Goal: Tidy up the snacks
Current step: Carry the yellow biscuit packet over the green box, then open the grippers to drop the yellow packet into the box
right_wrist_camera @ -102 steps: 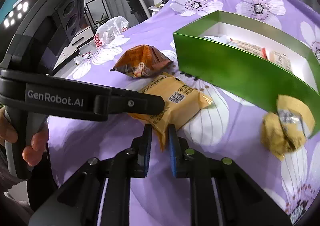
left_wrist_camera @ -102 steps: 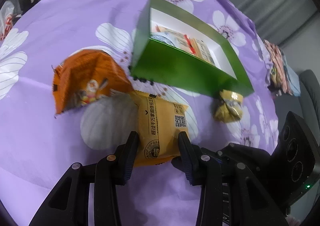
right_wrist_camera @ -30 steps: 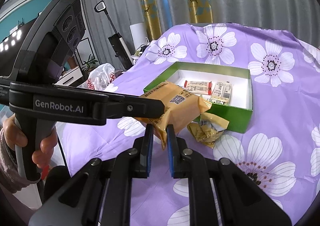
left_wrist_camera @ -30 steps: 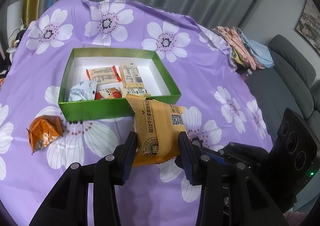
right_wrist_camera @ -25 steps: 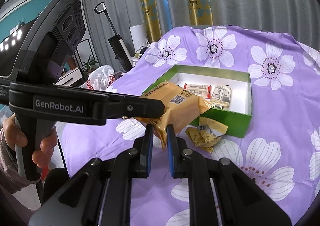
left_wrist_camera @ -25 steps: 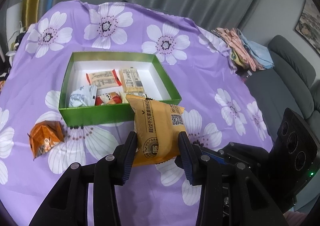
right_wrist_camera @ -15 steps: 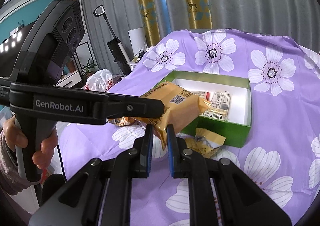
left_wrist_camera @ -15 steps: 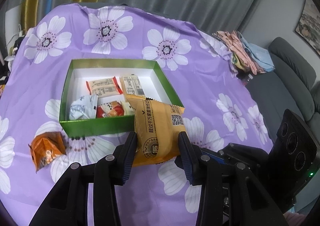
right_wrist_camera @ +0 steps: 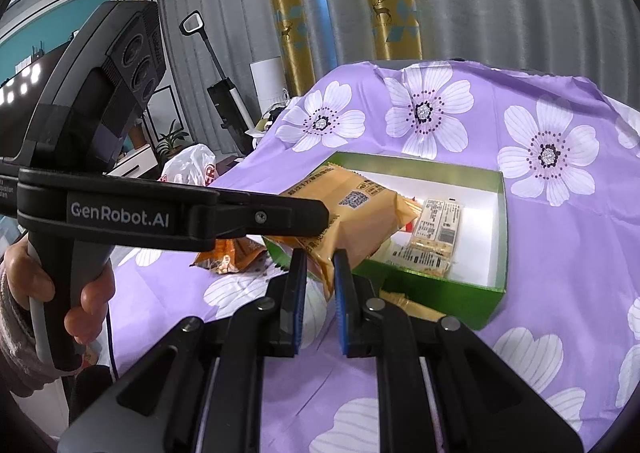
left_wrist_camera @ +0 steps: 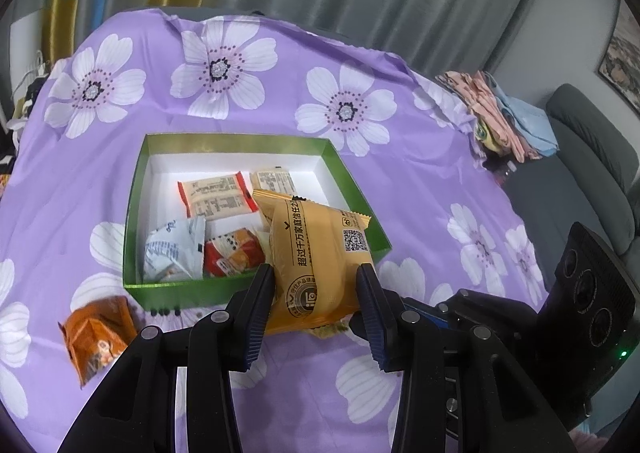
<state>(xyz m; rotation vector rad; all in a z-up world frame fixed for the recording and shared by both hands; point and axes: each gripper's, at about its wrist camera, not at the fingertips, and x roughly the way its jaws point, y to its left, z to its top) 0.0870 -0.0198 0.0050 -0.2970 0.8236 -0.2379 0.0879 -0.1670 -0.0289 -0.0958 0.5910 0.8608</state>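
Note:
Both grippers hold one yellow snack packet [left_wrist_camera: 316, 257] in the air over the near right part of the green box [left_wrist_camera: 138, 181]. My left gripper [left_wrist_camera: 316, 285] is shut on the packet's sides. My right gripper [right_wrist_camera: 320, 265] is shut on its edge; the packet also shows in the right wrist view [right_wrist_camera: 344, 221] above the box [right_wrist_camera: 452, 293]. The box holds several wrapped snacks [left_wrist_camera: 218, 197]. An orange packet [left_wrist_camera: 96, 333] lies on the cloth left of the box, also seen in the right wrist view [right_wrist_camera: 228, 253].
A purple flowered cloth [left_wrist_camera: 400, 101] covers the table. A small gold-wrapped snack [right_wrist_camera: 408, 305] lies by the box's near wall. Folded clothes [left_wrist_camera: 504, 113] sit at the far right edge, a grey sofa [left_wrist_camera: 592, 157] beyond. A white bag [right_wrist_camera: 192, 169] and a vacuum [right_wrist_camera: 224, 93] stand left.
Both grippers carried the yellow packet up off the cloth and forward; it now hangs over the box's near edge. The box looks nearer and its contents show more.

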